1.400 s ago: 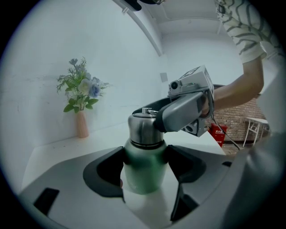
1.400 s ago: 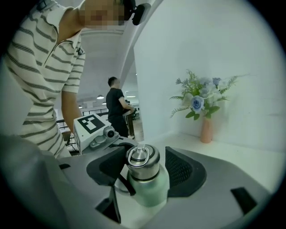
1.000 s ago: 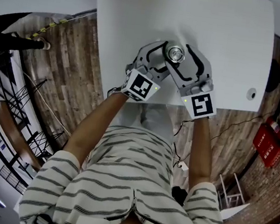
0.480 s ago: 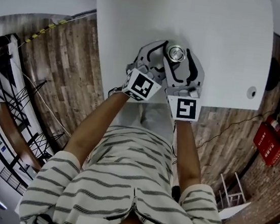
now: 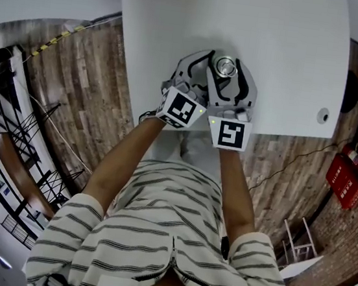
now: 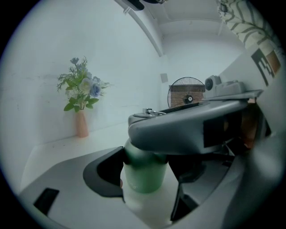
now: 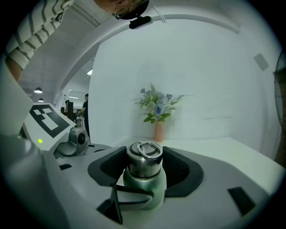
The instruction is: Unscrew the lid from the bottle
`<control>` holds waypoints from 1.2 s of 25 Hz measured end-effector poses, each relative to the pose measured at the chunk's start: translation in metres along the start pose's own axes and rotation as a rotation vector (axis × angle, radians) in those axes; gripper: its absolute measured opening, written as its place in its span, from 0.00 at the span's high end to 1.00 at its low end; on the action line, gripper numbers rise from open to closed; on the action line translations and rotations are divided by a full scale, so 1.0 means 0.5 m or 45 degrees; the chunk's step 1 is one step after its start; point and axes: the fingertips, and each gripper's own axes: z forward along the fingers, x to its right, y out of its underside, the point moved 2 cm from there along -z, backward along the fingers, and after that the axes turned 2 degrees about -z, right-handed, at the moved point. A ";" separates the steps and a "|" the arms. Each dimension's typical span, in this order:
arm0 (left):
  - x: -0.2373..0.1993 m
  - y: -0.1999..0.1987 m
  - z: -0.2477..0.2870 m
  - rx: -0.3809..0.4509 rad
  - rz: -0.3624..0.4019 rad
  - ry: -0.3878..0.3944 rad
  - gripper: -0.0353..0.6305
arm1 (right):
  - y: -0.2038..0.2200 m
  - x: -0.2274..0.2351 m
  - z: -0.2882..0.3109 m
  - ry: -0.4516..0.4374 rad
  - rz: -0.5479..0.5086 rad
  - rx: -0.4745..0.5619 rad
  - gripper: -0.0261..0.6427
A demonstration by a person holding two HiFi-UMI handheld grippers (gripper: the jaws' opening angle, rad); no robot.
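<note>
Presently one green bottle (image 6: 143, 174) stands upright on the single white table (image 5: 289, 49), close to its near edge and about midway between left and right. Two grippers meet on it, one from each of the person's hands, each carrying one marker cube. The left gripper (image 6: 145, 167) comes in from the near left and is clenched on the bottle's green body, with a dark pad pressed against each side of it. The right gripper (image 7: 145, 167) reaches in from the near side and sits higher, crossing just above the left one. Its jaws have just been closing, and they now grasp the one steel lid (image 7: 144, 163), a pad touching it on either side. The lid is still seated on the bottle's neck, and a single metal loop (image 7: 149, 150) lies flat on top of it. At the far edge of the table, against the white wall, stands one slim pink vase (image 7: 159, 130) holding one bunch of blue and white flowers (image 7: 156, 106). One round wire-guard fan (image 6: 187, 95) shows to the right in the left gripper view. One red box (image 5: 346, 181) lies on the wooden floor to the right of the table.
</note>
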 end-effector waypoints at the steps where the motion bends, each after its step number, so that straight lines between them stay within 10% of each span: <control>1: 0.001 0.001 0.000 -0.003 0.000 0.003 0.48 | 0.000 0.001 -0.001 -0.004 0.001 0.004 0.57; 20: 0.001 -0.002 -0.001 0.000 0.006 0.024 0.48 | -0.020 -0.002 -0.002 -0.536 -0.148 0.015 0.58; 30: 0.004 0.001 0.001 -0.008 0.010 0.047 0.48 | -0.043 0.003 -0.018 -0.610 -0.154 0.033 0.57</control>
